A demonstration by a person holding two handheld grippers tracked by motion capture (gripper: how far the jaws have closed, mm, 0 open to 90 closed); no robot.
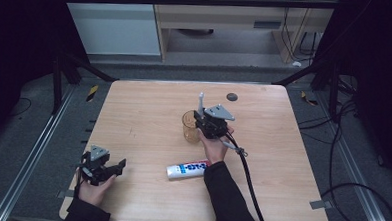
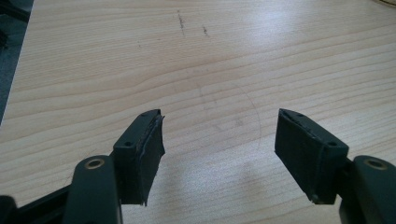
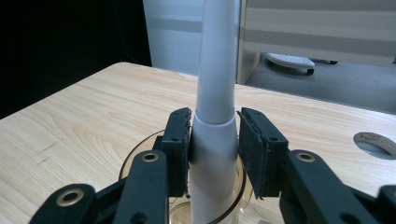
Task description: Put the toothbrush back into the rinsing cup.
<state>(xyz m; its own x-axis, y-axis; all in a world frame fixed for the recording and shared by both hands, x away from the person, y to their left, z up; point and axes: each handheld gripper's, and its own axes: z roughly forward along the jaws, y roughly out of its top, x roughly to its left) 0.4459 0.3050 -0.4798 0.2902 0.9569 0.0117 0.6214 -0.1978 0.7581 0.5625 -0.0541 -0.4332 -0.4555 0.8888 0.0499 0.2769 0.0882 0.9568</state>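
between right tongs (image 3: 214, 149): toothbrush (image 3: 214, 93) upright in cup (image 3: 140, 154), pads barely apart | left tongs (image 2: 219, 144): wide apart

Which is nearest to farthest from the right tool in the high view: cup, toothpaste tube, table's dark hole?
1. Amber cup: directly against the right tool, on its left.
2. Dark hole: beyond it, near the far edge.
3. Toothpaste tube: nearer the person, by the forearm.

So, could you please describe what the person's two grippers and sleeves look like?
Both the left gripper and the right gripper are black, each topped by a grey three-cornered plate and ending in two blocky jaws faced with dark pads. A black cable trails from the right one. Both sleeves are dark.
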